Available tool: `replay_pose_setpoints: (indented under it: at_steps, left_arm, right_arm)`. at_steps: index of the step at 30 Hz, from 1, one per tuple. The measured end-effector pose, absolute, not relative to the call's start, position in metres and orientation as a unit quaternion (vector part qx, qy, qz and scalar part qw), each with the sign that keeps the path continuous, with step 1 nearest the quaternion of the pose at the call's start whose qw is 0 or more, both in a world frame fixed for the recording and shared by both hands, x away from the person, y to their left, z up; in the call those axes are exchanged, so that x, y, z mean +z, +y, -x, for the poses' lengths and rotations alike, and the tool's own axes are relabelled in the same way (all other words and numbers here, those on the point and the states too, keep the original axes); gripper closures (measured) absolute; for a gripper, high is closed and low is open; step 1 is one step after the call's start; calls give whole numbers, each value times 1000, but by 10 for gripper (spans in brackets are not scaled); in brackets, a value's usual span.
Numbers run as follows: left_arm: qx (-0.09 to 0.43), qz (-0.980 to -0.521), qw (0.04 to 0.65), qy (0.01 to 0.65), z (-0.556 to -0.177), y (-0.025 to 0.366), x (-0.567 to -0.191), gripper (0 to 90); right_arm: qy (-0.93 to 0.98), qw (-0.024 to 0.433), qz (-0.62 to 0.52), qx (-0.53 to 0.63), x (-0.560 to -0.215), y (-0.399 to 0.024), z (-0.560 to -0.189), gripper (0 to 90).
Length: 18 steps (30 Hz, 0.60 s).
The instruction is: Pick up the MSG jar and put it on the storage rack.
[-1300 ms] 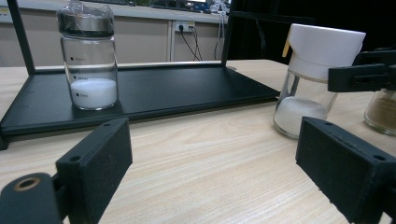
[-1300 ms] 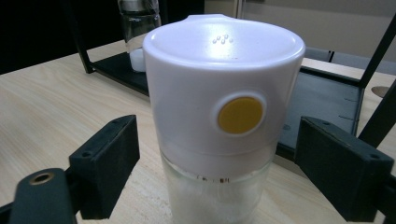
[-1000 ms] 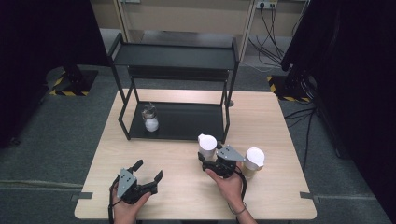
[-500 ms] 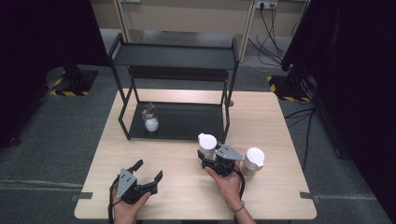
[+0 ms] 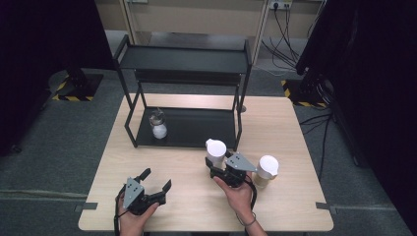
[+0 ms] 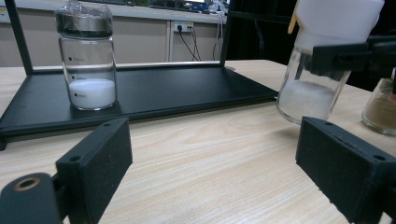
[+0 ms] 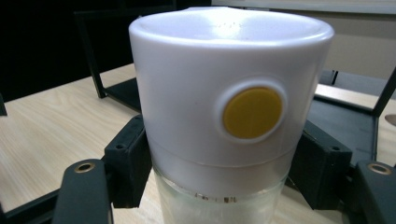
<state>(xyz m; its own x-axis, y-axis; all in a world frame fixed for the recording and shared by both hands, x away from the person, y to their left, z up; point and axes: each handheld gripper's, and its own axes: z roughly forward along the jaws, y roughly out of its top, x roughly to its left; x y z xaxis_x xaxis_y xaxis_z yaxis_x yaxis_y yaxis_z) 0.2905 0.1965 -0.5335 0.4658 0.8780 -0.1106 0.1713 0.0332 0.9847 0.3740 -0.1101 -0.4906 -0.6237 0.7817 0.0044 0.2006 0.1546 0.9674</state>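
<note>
A glass jar with a white lid (image 5: 215,149) stands on the wooden table in front of the black rack. My right gripper (image 5: 215,160) is shut on it just below the lid. In the right gripper view the jar (image 7: 224,107) shows a yellow button on its lid, and the gripper (image 7: 219,175) has one black pad pressed against each side. In the left gripper view the same jar (image 6: 322,70) holds white powder. My left gripper (image 5: 156,179) rests low near the table's front edge, open and empty (image 6: 219,172).
A black two-tier rack (image 5: 184,59) stands at the back of the table. On its lower tray (image 5: 196,129) is a silver-capped glass jar of white powder (image 5: 158,124) (image 6: 88,60). A white-lidded jar of brown powder (image 5: 267,169) stands just right of my right gripper.
My right gripper has shifted slightly left, in around the white-lidded jar. The left hand has stayed put.
</note>
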Motion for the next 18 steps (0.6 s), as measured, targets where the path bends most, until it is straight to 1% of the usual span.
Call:
replay_pose_setpoints:
  at_steps: [18]
  left_arm:
    - [303,-626,584,418,-290,196,-533,104]
  right_arm:
    - [708,269,-331,563,-469,-86,-388,307]
